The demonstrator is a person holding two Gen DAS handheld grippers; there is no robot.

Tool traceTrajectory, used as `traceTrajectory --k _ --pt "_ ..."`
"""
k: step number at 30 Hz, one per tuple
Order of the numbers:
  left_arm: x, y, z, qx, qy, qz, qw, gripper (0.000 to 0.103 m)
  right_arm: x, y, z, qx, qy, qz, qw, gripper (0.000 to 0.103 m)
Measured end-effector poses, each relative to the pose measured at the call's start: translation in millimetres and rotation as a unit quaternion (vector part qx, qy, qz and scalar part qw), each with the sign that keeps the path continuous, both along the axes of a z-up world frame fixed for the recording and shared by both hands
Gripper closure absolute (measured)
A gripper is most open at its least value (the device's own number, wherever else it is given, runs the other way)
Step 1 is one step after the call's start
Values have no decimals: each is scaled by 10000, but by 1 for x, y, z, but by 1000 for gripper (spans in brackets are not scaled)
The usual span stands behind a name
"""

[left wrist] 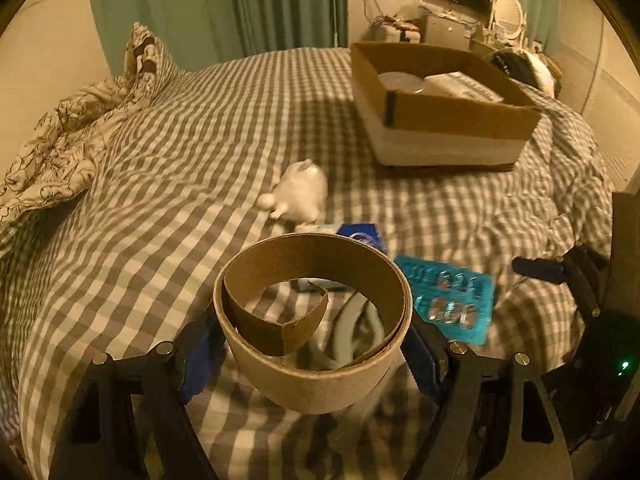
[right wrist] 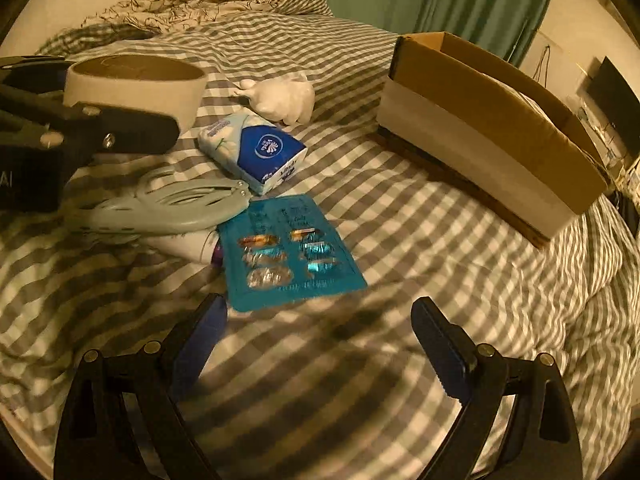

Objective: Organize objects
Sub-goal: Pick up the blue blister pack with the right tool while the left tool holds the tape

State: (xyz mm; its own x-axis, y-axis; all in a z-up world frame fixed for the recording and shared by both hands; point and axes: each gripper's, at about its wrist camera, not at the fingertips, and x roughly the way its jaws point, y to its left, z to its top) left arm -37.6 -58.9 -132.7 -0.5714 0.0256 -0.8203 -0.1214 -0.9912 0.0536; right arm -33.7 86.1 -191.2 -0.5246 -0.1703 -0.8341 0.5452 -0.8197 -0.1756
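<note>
The left gripper's (left wrist: 314,354) jaws clamped a wide brown cardboard tape ring (left wrist: 314,320); the right gripper's (right wrist: 316,344) jaws gaped wide, apparently empty, a teal blister pack (right wrist: 290,252) just ahead.

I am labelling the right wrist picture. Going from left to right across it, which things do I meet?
Cardboard ring held in the left tool → tissue pack → teal blister pack → cardboard box.
</note>
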Motion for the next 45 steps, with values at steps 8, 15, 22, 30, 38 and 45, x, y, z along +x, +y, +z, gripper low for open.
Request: traceTrajectory --k 8,15,22,30,38,45 --pt "-3 -5 -11 -16 -97 40 9999 21 -11 -21 -5 229 207 319 9990 9" --pt "-2 -7 -13 -16 -111 22 9999 21 -31 -10 -9 -393 -421 317 9978 9" --pt "-1 -6 -13 -42 -119 27 9999 21 -39 -3 -7 -802 -706 308 9938 10" --pt "0 -3 -15 -114 -165 23 9998 21 -56 -7 -15 -1282 -1045 357 9856 27" --pt "5 -2 -9 -106 -129 23 9999 21 -33 2 -4 -1040 -776 193 9914 35" --pt "14 11 8 -86 17 -93 9999 21 -12 31 30 -1069 -199 -160 9939 35"
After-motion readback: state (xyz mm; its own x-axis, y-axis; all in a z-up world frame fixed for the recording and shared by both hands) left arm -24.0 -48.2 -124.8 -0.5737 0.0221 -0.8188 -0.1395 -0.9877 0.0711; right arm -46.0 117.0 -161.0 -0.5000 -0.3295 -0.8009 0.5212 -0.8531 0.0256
